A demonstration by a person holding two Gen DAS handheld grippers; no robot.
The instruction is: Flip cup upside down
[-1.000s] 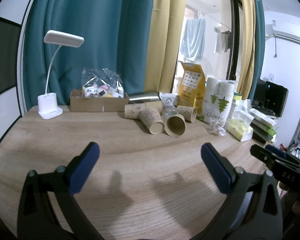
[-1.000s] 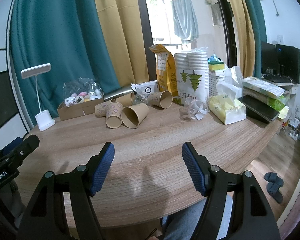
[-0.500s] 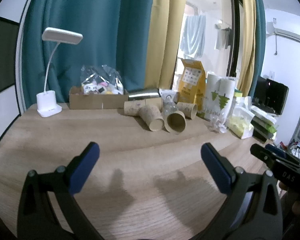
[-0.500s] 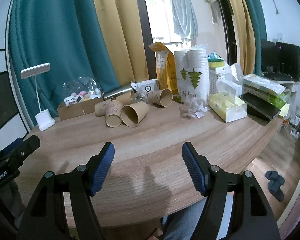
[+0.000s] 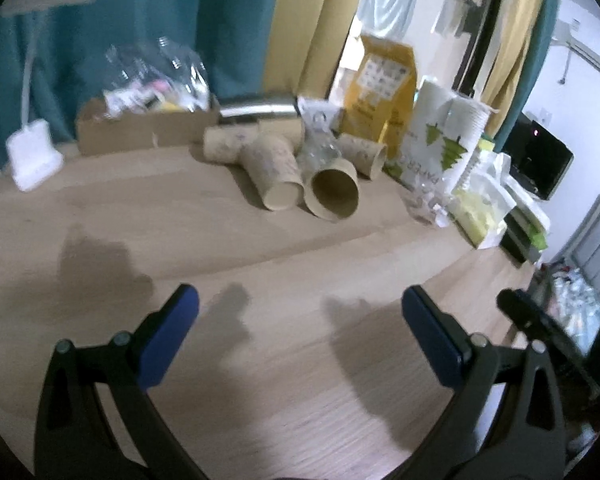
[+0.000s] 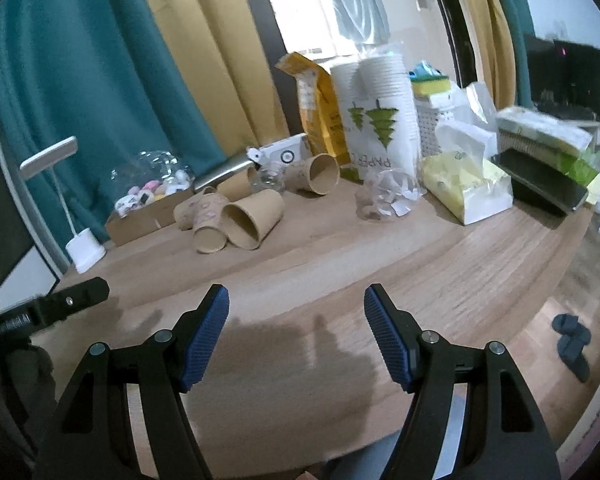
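Several brown paper cups lie on their sides in a heap at the back of the wooden table. The nearest, a plain cup (image 5: 334,196), points its open mouth toward me; it also shows in the right wrist view (image 6: 251,220). A printed cup (image 5: 276,176) lies just left of it. My left gripper (image 5: 300,320) is open and empty, above the table well short of the cups. My right gripper (image 6: 296,312) is open and empty, also short of them.
A white desk lamp (image 5: 32,152) and a cardboard box (image 5: 140,128) stand at the back left. A yellow bag (image 6: 320,108), a sleeve of white cups (image 6: 380,120), crumpled plastic (image 6: 388,196) and a tissue pack (image 6: 468,188) crowd the back right. The table edge (image 6: 560,280) drops off at right.
Both grippers have moved forward and tilted down toward the table; the cup heap looks nearer in both views. Both stay open and empty.
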